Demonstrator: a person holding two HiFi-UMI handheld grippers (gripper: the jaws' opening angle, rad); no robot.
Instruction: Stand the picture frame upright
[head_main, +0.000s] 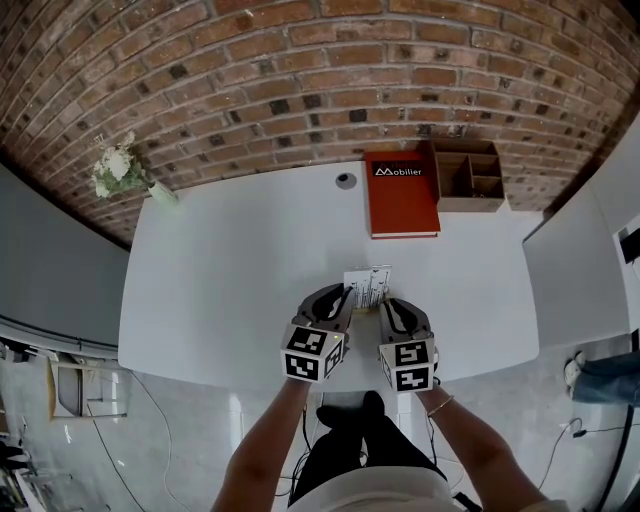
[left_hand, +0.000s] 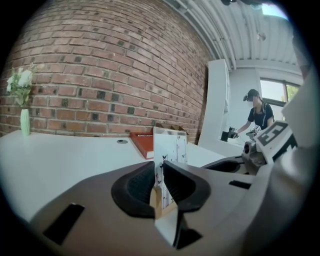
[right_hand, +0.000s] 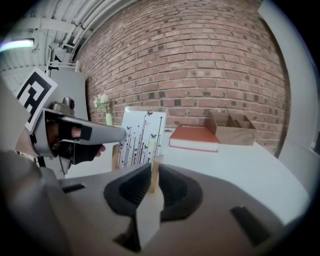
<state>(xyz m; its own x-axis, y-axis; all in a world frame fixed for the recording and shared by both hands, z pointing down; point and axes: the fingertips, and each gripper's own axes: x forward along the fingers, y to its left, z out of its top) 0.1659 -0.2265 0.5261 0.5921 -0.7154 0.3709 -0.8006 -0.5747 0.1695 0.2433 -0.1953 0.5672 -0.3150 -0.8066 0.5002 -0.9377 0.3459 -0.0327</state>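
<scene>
We've got the picture frame (head_main: 367, 285) about upright on the desk (head_main: 220, 270), lower centre; left gripper (left_hand: 159, 175) & right gripper (right_hand: 153, 175) fingers nearly shut, each pinching a side edge; prob. only release w/o tipping left.

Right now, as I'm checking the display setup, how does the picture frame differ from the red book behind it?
The picture frame stands roughly upright; the red book lies flat. The frame is clamped by the left gripper and right gripper; the book is untouched. The frame shows black stems and butterflies on white; the book's cover is red with white lettering. Both are rectangular.
</scene>
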